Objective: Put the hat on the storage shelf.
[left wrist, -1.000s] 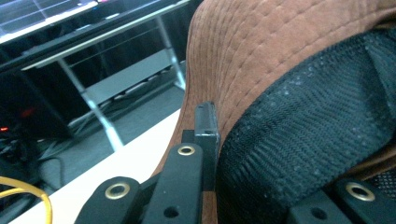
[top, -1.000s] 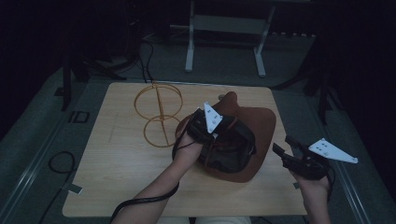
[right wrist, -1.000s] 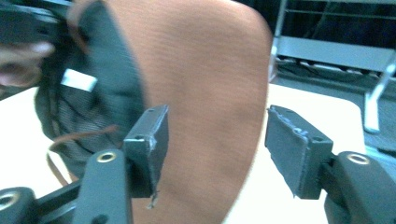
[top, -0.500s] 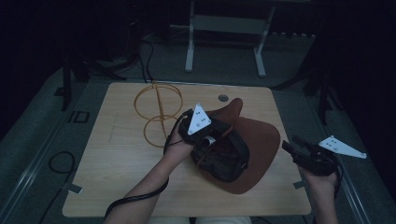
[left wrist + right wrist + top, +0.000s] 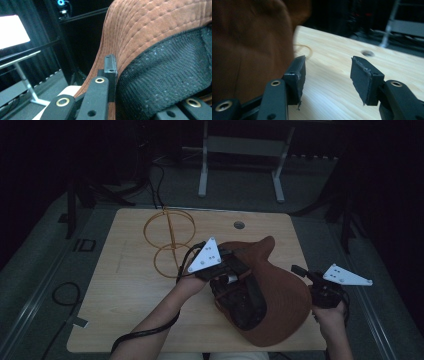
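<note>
On the pale wooden table (image 5: 125,270), right of centre, lies a rust-brown stitched fabric hat (image 5: 285,295) with a wide brim and a black mesh lining (image 5: 245,302), turned lining-up so the dark inside faces the high camera. Left gripper (image 5: 227,277) sits over the hat's near-left edge; the left gripper view has one black jaw against the brown brim (image 5: 155,27) and the mesh lining (image 5: 165,82) bulging on the other side, so the jaws are clamped on the hat's edge. Right gripper (image 5: 305,275) hangs just off the brim's right edge, held by a hand at the table's right front corner. Its jaws have just been closing a little, yet they stand apart, bare tabletop (image 5: 332,82) between the pads (image 5: 362,77), and the brown cloth (image 5: 249,45) lies just beside the left pad. Whether that pad touches the cloth cannot be told. A thin golden wire stand of two rings (image 5: 170,237) rests at the table's back left, apart from the hat.
</note>
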The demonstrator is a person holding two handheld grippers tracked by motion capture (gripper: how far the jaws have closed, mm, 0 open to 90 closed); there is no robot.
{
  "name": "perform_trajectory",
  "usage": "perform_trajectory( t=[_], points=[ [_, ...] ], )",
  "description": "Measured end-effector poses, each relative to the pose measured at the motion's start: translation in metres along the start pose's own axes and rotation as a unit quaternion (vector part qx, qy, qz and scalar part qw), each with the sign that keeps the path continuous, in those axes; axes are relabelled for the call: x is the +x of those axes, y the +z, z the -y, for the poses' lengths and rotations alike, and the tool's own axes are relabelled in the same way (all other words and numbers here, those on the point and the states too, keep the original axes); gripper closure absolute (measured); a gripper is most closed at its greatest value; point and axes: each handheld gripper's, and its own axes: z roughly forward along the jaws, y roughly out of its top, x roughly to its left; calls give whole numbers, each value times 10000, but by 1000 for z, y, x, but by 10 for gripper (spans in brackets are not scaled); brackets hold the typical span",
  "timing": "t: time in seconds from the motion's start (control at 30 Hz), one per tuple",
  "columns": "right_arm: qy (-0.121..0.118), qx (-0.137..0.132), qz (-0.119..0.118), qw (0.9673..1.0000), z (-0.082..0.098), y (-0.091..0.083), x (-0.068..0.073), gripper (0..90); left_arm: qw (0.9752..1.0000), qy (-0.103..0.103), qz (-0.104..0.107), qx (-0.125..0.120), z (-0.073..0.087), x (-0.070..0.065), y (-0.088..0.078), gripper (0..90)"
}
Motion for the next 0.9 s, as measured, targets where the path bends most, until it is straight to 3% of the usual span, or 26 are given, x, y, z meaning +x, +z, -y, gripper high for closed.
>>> perform_trajectory(
  t=[0.03,0.07,0.1,0.17,0.33,0.63,0.77,0.83,0.9],
  points=[
    [-39,-49,-162,9999,-1,2,3,454,9999,35,76,-64,0,-2,1,863],
    [-39,-49,-162,9999,-1,2,3,454,9999,35,76,-64,0,-2,1,863],
    [-139,-105,-322,9993,-5,7,10,449,9993,2,321,-202,-1,-4,4,863],
    [-237,-193,-495,9983,-7,12,16,438,9985,-5,472,-282,-1,-7,6,862],
    [-410,-333,-805,9954,-13,18,27,401,9977,-49,580,-339,-3,-12,11,862],
    [-498,-382,-1028,9927,-18,31,37,384,9966,-152,737,-325,-4,-20,23,861],
    [-482,-461,-1190,9907,-18,33,39,510,9965,-260,707,-354,-4,-18,25,860],
    [-487,-458,-1181,9907,-18,33,40,633,9966,-278,707,-333,-3,-18,25,860],
    [-500,-453,-1178,9907,-18,34,41,633,9966,-278,707,-333,-3,-18,25,860]
  ],
)
